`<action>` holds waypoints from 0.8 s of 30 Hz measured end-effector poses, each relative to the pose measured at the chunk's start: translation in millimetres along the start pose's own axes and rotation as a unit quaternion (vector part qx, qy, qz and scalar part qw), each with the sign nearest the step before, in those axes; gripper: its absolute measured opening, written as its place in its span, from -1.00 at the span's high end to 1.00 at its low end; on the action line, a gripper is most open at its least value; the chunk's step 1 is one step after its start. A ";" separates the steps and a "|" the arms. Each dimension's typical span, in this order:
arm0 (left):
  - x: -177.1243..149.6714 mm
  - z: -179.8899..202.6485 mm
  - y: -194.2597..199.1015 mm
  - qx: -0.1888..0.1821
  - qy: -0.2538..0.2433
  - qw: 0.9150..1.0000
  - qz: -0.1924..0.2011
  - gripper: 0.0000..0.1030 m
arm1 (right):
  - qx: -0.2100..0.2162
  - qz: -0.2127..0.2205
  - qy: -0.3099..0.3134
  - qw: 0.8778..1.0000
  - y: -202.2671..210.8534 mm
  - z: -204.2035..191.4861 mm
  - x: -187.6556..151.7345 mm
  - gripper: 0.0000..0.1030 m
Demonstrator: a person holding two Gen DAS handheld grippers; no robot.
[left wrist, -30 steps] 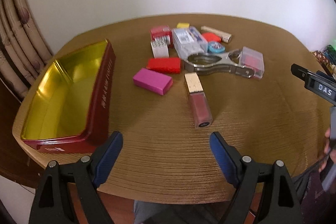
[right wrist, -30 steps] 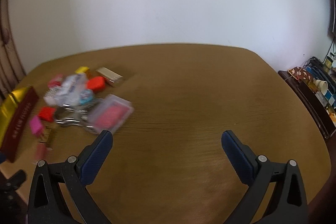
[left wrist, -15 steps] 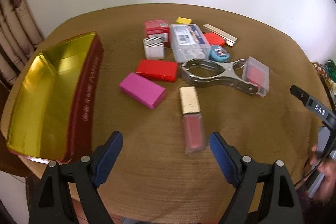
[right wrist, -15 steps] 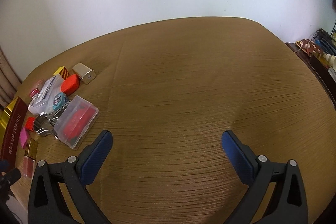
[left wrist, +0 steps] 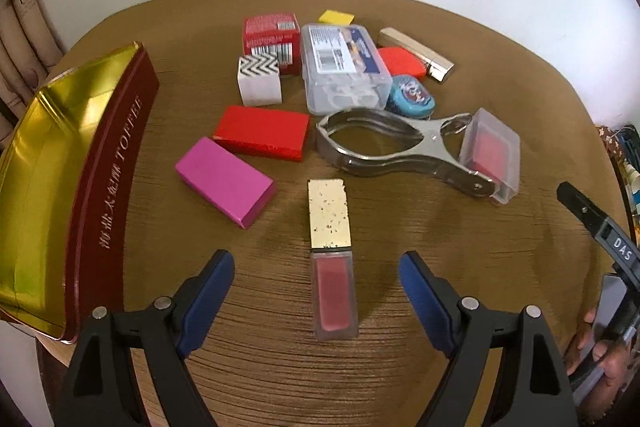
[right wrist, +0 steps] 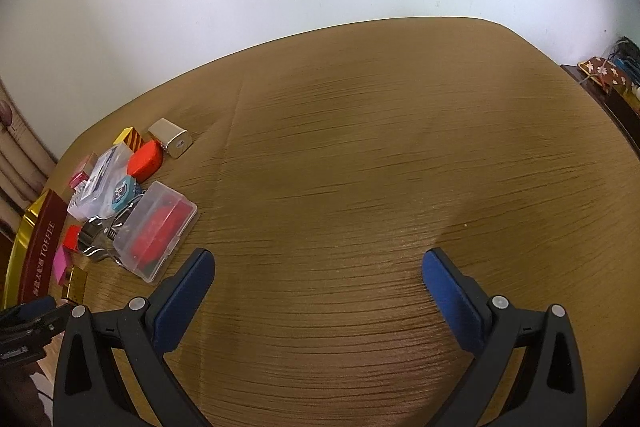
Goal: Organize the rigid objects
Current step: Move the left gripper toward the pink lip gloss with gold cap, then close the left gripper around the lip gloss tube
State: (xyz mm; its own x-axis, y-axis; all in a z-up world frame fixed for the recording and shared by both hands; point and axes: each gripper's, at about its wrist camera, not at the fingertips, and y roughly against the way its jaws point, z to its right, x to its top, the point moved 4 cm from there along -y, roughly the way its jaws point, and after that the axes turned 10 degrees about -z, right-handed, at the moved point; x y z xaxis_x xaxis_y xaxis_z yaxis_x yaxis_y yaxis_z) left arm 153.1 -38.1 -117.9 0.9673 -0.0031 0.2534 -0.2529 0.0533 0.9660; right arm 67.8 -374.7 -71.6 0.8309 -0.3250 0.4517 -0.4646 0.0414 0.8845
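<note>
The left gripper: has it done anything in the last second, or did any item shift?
The left gripper came forward and now straddles the lip gloss tube, jaws open, not gripping. The right gripper swung toward bare table, empty. The toffee tin and the other items kept their places.

- Toffee tin (left wrist: 108, 163): left side cut off by frame edge in left wrist view; mostly off-frame in right wrist view.
- Blue round item (left wrist: 412, 101): partly hidden behind clear lidded box (left wrist: 344, 67); print too small to read.
- Red pad (left wrist: 402, 62): left part hidden by same box.
- Right tool (left wrist: 600, 227): only tip in view at right edge.
</note>
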 end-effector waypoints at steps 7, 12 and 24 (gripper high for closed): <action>4.9 -3.2 -8.0 0.018 -0.006 1.000 -0.002 -0.69 | 0.002 -0.003 0.003 1.000 -2.1 -0.7 0.8 -1.00; 10.1 -5.7 -5.3 0.026 -0.012 1.000 0.001 -0.68 | 0.002 -0.002 0.002 1.000 -2.7 -1.3 0.1 -1.00; 12.2 22.6 -6.5 0.013 -0.028 0.999 0.023 0.61 | 0.002 -0.002 0.001 1.000 -3.3 -2.0 -0.6 -1.00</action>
State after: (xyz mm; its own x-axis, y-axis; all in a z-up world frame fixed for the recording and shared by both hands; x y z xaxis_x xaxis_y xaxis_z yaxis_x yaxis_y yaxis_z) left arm 166.2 -61.0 -120.0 0.9526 -0.0563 0.2989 -0.2977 0.0291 0.9542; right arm 69.5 -372.8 -74.5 0.8336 -0.3227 0.4484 -0.4626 0.0358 0.8858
